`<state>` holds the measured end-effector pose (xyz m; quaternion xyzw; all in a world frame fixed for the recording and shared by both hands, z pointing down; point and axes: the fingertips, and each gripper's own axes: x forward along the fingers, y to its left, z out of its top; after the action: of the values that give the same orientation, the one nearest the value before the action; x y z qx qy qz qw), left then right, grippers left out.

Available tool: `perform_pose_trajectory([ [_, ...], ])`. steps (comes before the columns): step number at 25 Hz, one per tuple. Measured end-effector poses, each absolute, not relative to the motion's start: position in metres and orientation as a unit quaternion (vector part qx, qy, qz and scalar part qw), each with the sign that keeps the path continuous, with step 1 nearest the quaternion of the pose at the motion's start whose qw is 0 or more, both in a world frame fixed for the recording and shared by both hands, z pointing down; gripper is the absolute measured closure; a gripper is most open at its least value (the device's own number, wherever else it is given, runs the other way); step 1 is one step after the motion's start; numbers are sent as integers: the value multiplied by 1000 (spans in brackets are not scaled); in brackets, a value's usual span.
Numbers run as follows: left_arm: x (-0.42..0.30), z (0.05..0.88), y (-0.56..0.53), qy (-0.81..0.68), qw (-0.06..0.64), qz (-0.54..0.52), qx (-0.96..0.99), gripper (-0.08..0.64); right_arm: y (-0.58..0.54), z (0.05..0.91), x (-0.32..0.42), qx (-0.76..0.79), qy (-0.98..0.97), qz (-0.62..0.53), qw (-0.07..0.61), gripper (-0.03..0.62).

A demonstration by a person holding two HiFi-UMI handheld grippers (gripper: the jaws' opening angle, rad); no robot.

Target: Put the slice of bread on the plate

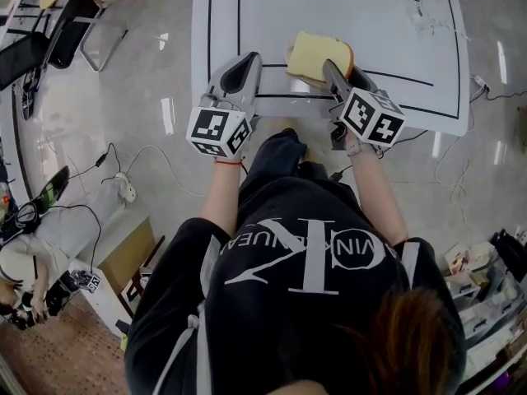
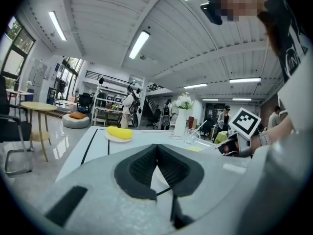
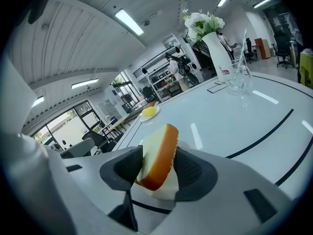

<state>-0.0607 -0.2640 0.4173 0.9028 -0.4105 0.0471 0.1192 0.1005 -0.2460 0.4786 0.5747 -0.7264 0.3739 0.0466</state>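
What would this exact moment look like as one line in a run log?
left tongs: shut, empty | right tongs: open | bread slice: tilted between right tongs, over white table

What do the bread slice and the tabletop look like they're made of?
Bread slice: possibly a foam or plastic replica, maybe real; smooth pale face, evenly glossy orange-brown crust.
Tabletop: hard white laminate or similar, semi-gloss; ceiling lights reflect in it.

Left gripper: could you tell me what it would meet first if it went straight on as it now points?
Most likely the bare table top: the left gripper, fingers together, points slightly downward across it. The plate with the yellow item sits farther off, left of that line.
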Motion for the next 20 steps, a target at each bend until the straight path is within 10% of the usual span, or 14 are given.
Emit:
perform_pose_trajectory([
  [20,-79,417,-263,-424,120,48,896,551,-244,495,116,606,-724,287,164,342],
])
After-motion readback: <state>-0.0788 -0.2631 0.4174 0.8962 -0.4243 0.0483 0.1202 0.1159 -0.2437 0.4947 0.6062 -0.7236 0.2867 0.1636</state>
